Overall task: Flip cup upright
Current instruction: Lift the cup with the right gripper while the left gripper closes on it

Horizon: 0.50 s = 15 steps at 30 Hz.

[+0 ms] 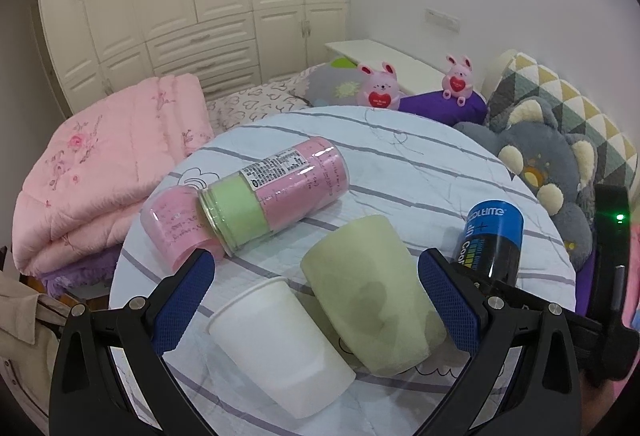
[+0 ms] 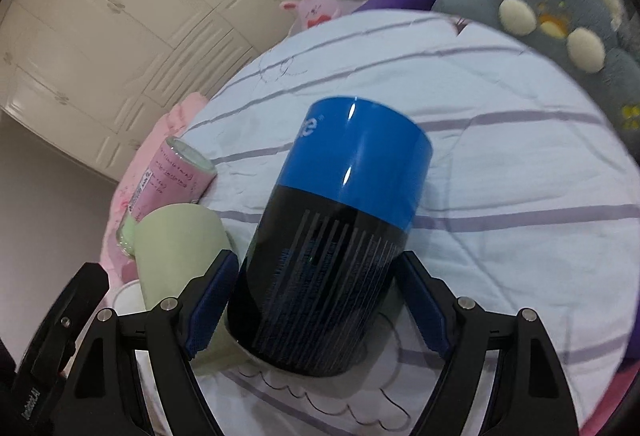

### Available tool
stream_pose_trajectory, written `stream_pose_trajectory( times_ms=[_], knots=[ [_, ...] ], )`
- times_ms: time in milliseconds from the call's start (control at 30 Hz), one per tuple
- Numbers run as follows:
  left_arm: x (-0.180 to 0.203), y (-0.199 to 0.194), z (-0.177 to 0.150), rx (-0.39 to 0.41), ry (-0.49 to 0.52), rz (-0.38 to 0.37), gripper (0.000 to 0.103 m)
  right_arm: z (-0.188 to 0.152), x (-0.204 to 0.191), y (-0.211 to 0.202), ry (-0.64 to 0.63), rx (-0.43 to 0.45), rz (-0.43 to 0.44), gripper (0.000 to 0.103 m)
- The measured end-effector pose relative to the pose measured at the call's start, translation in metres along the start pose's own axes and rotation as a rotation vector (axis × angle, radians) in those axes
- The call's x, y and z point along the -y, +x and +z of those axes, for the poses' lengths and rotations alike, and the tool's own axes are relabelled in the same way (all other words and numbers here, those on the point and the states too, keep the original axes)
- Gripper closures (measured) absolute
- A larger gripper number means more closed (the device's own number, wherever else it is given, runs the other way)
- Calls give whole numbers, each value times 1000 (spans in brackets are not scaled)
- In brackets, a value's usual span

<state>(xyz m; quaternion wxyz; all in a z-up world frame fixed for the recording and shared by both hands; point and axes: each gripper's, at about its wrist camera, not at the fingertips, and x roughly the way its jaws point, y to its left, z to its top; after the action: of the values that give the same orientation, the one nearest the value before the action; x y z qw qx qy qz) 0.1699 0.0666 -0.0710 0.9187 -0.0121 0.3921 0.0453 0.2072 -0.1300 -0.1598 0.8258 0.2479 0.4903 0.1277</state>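
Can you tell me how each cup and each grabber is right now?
White cup: upside down, untouched.
Green cup: upside down, leaning on white cup.
Blue-and-black cup: tilted, gripped.
Pink-and-green bottle: lying down.
Left gripper: open.
Right gripper: shut on blue-and-black cup.

Close wrist views (shared green cup)

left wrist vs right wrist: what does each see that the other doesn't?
Left wrist only: the white paper cup between the open left gripper, and the folded pink quilt.

Right wrist only: the right gripper, its pads on either side of the blue-and-black cup, apparently closed on it.

Both: the green cup, blue-and-black cup, pink-and-green canister, striped cloth, grey plush, pink bunnies.
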Motion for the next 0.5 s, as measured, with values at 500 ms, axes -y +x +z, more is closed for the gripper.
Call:
stream_pose_trajectory(
  times_ms=[500],
  knots=[
    [7,-23,-4,4,-15,-44,0,0,13,-18,-45,-115,70,25]
  ],
)
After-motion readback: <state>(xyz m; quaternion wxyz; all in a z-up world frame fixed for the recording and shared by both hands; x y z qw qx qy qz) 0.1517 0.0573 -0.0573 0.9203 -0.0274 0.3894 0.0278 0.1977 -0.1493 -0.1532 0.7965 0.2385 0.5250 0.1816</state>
